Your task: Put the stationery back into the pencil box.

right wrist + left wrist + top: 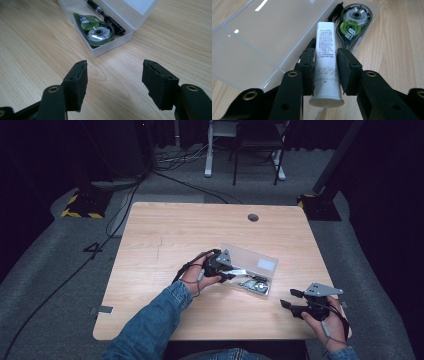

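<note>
So here's where things stand, going left to right. The left gripper (226, 270) is clamped on a white glue stick (326, 67), pads squeezing it on both sides, cap end toward the camera, and it hangs right over the clear plastic case (260, 256) that sits open in the middle of the wooden table (165, 235). In the left gripper view the stick points toward the tray half.

Inside that tray there's already a green correction tape dispenser (97, 30) and a black pen (105, 15) lying beside it, so I'd say two items are packed and the glue stick is the one in progress. It isn't in the case yet.

Over on the right, the right gripper (291, 299) has its jaws apart with nothing between them, resting near the table edge, a bit away from the case.

Left to do, I reckon: lay the stick in, then probably flip the lid shut.
</note>
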The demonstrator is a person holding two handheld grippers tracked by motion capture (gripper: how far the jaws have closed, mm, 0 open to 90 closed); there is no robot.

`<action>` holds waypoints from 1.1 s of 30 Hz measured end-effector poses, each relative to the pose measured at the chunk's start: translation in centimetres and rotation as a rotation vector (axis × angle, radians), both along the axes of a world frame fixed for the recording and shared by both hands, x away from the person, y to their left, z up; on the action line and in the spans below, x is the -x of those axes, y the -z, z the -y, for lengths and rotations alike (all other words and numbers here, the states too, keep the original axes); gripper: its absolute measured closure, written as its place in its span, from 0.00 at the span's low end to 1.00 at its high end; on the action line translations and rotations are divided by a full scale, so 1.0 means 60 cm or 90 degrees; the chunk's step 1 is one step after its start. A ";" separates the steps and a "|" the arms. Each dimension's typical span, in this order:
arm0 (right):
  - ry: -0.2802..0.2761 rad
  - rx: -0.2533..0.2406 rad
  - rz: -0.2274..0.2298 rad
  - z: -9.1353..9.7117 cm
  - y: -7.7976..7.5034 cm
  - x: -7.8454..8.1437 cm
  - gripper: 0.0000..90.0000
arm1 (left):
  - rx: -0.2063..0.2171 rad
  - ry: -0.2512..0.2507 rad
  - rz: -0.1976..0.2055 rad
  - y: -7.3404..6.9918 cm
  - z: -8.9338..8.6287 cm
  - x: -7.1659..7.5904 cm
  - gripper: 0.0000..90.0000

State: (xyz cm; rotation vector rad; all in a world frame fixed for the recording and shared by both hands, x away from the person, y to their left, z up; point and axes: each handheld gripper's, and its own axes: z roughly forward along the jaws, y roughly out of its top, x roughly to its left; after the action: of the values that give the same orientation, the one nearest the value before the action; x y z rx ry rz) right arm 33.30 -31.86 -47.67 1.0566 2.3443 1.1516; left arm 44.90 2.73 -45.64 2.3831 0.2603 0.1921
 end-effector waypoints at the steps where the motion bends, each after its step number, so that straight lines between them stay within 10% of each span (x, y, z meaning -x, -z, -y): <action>1: 0.000 0.000 0.000 0.000 0.000 0.000 0.42 | -0.002 -0.001 -0.004 0.002 0.001 0.000 0.75; 33: 0.027 -0.014 0.009 0.011 -0.001 0.021 0.40 | -0.037 0.026 -0.021 0.028 0.031 -0.018 0.75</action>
State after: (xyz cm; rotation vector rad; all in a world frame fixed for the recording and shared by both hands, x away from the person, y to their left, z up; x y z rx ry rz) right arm 32.04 -32.53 -47.61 1.0969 2.2927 1.1679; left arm 45.97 0.86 -47.33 2.4493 0.2232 0.1433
